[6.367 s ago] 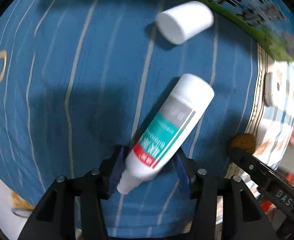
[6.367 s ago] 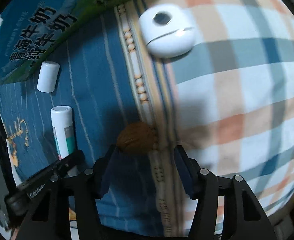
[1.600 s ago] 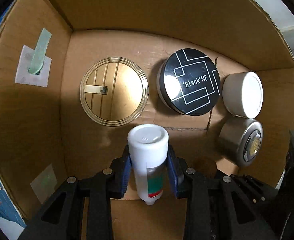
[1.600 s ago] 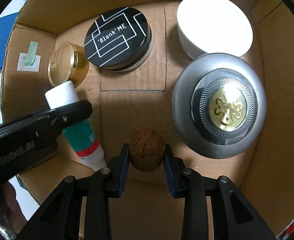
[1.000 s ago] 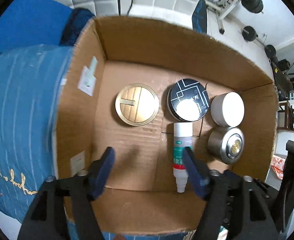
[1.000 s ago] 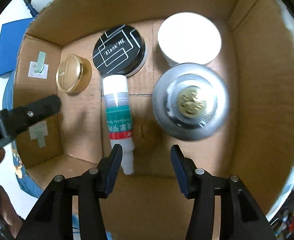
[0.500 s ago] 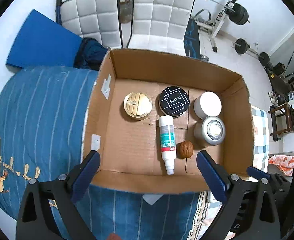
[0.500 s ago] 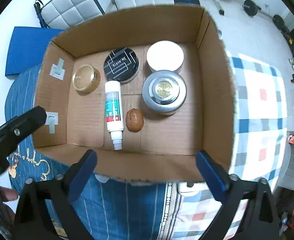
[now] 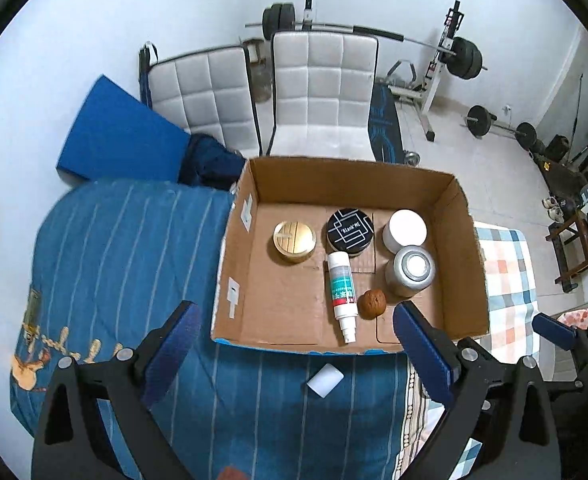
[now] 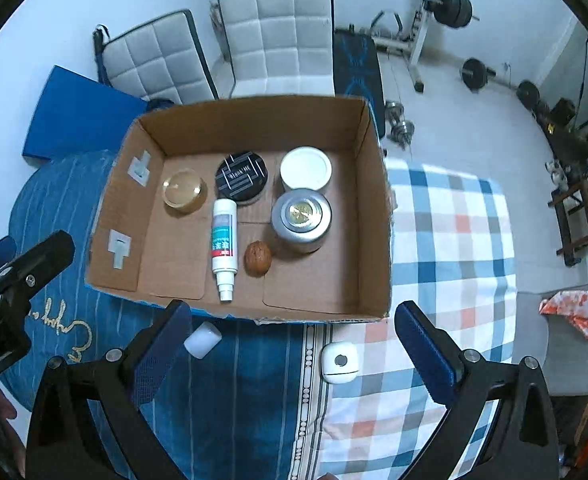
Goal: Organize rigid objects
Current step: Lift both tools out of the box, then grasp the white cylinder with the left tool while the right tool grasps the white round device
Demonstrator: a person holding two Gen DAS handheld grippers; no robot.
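Both tongs hang above the bed with jaws spread wide and nothing between them. The left tongs (image 9: 295, 330) and right tongs (image 10: 294, 326) point steeply down, so each camera looks into the cardboard box (image 10: 375, 200) just ahead of the fingertips.

Inside the box, 4 round containers stand upright along the far side: a gold tin (image 10: 184, 191), a black tin (image 10: 241, 176), a white jar (image 10: 305, 169) and a silver jar (image 10: 301, 214). Standing on their flat bases keeps them from rolling and leaves the near floor free. There the spray bottle (image 10: 224, 240) lies on its side, nozzle toward the tongs, with the walnut (image 10: 257, 258) just beside it, probably because neither would stand steadily.

2 things lie on the bed outside the box: a white cap (image 10: 202, 339) by the right tongs' left finger, and a white case (image 10: 339, 361) between its fingers. I judge these are next to be boxed, and the open jaws suit that.
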